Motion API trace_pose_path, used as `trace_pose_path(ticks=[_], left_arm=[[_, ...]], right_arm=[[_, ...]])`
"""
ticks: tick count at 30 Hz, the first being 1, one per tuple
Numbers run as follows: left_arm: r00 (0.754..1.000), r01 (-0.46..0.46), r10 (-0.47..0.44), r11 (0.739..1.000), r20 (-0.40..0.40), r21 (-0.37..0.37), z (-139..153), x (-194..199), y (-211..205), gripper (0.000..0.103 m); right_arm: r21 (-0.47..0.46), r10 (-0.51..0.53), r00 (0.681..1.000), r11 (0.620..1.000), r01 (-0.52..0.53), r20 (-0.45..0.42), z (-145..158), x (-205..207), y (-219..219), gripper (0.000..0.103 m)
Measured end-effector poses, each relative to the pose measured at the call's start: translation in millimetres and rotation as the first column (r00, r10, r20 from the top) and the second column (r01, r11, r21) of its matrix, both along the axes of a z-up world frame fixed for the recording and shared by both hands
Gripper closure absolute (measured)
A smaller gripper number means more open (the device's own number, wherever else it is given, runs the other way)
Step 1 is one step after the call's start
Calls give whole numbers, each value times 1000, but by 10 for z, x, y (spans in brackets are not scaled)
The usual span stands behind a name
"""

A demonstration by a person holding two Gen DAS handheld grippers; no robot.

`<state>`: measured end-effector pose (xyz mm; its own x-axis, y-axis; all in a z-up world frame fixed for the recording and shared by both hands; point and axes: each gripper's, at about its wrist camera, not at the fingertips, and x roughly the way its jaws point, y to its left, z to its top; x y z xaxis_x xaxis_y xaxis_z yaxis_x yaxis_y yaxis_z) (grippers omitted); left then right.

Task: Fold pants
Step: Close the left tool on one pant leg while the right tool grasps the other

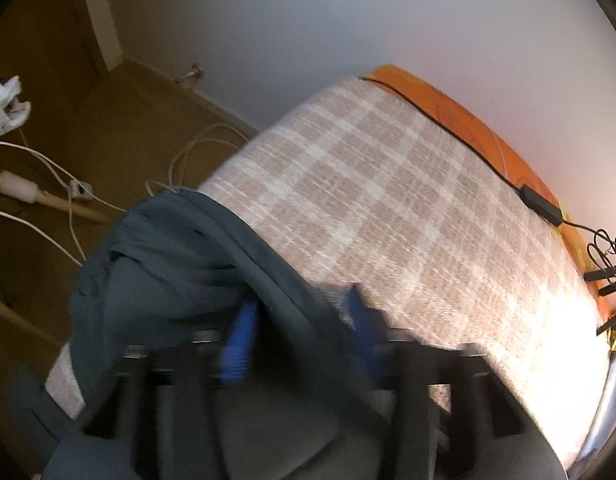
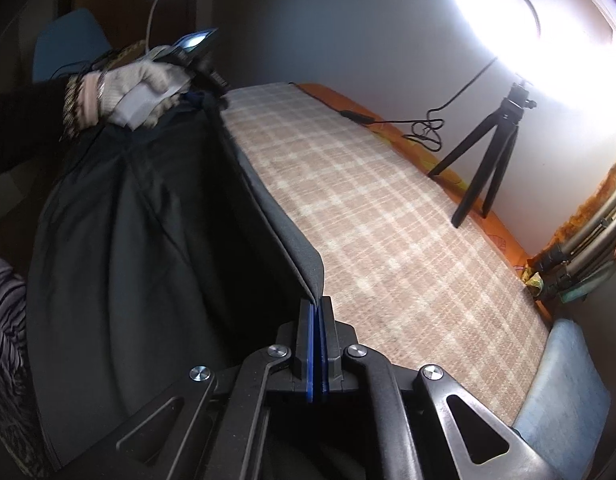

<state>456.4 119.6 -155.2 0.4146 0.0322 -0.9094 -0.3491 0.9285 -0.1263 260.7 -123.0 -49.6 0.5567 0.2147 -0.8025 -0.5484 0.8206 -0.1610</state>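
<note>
Left wrist view blurred by motion. Dark teal fabric pants (image 1: 176, 264) bunched at the left end of the plaid beige-and-white covered table (image 1: 387, 208), one band of cloth running between the blue pads of the left gripper (image 1: 304, 320). Gap still visible between those pads; whether they press the cloth cannot be told through the blur. Lower part of the garment cut off by the gripper body.

Right wrist view sharp. Right gripper (image 2: 316, 312) clenched on a folded edge of the pants (image 2: 120, 240), blue pads together with the cloth pinched at their tips. Garment draped along the near edge of the table (image 2: 387, 232) and hanging off it to the left, its surface lost in shadow. Far end of the pants held under a gloved hand (image 2: 124, 92) carrying the other gripper, itself blurred.

Along the far edge: orange sheet (image 1: 467, 120), black cable with inline box (image 1: 541, 210), black mini tripod (image 2: 487, 152). Lamp glare (image 2: 547, 8) washing out the upper right corner. White cables (image 1: 68, 184) on the brown floor left of the table. Striped sleeve (image 2: 4, 320) cut off at the left border.
</note>
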Motion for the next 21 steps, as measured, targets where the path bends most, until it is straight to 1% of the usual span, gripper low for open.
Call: trace_pose_path(ticks=[1,2,3,5,8,10,13,15,17,20,21], left_arm=[[1000,-11,11,1000,9,-16,6,-13,48,96],[1000,-17,18,999,23,-39,7,-27,85,96],[999,-18,21,998,50,-62,32,-63,129,99],[996,-8,14,998,92,-62,88,-84,171,99],[985,7,3,998,171,-61,362,-90,211,100],[973,29,-15,998,230,-57,594,-93,201,101],[950,64,-57,998,307,-11,926,-146,141,101],[934,77,-67,997,351,-15,1116,-232,126,101],[920,90,-77,996,385,-18,1244,-335,139,101],[897,117,-104,993,429,-4,1434,-559,133,101],[894,121,-107,993,435,-5,1471,-605,135,101]], right_arm=[[-1,-6,1000,1000,6,6,5,19,-9,103],[-3,-14,1000,1000,14,13,11,36,-16,103],[-6,-24,1000,1000,24,20,13,57,-19,103],[-25,-54,998,998,55,40,13,128,-5,103],[-86,-89,991,991,98,98,22,258,32,103],[-80,-127,985,987,137,121,107,363,13,103],[-78,-164,968,980,182,191,322,432,-21,103],[-77,-172,957,978,194,233,490,408,-40,103],[-70,-173,950,978,198,260,634,335,-52,103],[-81,-155,937,979,189,313,860,108,-19,103],[-78,-150,933,980,185,326,944,12,-4,103]])
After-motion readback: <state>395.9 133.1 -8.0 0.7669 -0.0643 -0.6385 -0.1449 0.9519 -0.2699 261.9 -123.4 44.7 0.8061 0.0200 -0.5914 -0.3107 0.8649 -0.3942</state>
